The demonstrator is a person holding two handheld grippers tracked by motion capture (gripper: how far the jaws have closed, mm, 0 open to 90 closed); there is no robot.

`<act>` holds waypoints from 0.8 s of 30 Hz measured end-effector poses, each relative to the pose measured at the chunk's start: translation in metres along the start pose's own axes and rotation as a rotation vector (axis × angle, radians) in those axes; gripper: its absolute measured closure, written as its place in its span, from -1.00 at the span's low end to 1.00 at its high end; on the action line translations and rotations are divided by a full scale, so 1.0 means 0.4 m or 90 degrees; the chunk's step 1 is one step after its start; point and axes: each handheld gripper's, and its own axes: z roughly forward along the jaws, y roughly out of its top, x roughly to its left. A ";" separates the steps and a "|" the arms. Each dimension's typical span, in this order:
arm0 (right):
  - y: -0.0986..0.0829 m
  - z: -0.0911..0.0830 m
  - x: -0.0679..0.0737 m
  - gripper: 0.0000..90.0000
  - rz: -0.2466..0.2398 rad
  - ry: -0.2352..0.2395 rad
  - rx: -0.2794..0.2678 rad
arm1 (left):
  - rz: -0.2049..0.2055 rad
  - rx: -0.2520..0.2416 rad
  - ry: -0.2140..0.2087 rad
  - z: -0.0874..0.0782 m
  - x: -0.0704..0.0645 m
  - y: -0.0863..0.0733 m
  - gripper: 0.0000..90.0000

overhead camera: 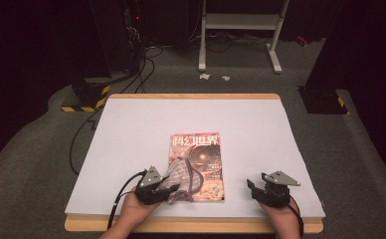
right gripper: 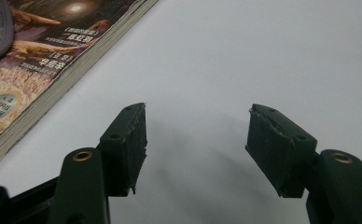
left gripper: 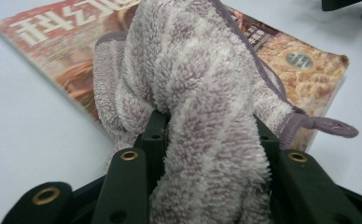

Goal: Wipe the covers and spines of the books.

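Observation:
A magazine [overhead camera: 198, 149] with a red and orange cover lies flat in the middle of the white table top. A fluffy lilac-and-white towel [overhead camera: 183, 175] is bunched on its lower left part. My left gripper [overhead camera: 167, 188] is shut on the towel [left gripper: 202, 93], and the cloth bulges up between its jaws over the magazine [left gripper: 305, 70]. My right gripper [overhead camera: 253, 186] rests near the table's front edge, to the right of the magazine, open with bare table between its jaws. Its own view shows that gripper [right gripper: 198, 140] beside the magazine's spine edge [right gripper: 53, 70].
The white table top [overhead camera: 131, 129] has a wooden rim and grey carpet around it. Cables run off the left side. A white frame stand [overhead camera: 241, 30] and dark equipment stand beyond the far edge.

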 end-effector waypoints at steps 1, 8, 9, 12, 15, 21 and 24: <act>0.000 0.000 0.000 -0.16 0.000 0.000 0.000 | -0.004 0.000 0.002 -0.007 0.004 -0.004 0.34; 0.002 -0.004 -0.002 -0.16 0.004 0.002 -0.004 | -0.019 0.002 0.006 -0.024 0.017 -0.013 0.34; 0.003 -0.005 -0.002 -0.15 0.004 0.003 -0.005 | -0.020 0.003 0.005 -0.024 0.018 -0.012 0.34; 0.004 -0.007 -0.004 -0.15 0.003 0.002 -0.008 | -0.036 0.000 0.000 -0.026 0.024 -0.010 0.34; 0.005 -0.009 -0.007 -0.15 0.008 0.001 -0.011 | -0.040 -0.004 0.018 -0.028 0.035 -0.004 0.34; 0.004 -0.007 -0.002 -0.26 -0.026 -0.002 -0.017 | -0.072 -0.018 0.031 -0.022 0.066 0.010 0.34; 0.006 -0.003 0.003 -0.33 -0.043 0.002 -0.016 | -0.065 -0.014 0.040 -0.012 0.071 0.025 0.34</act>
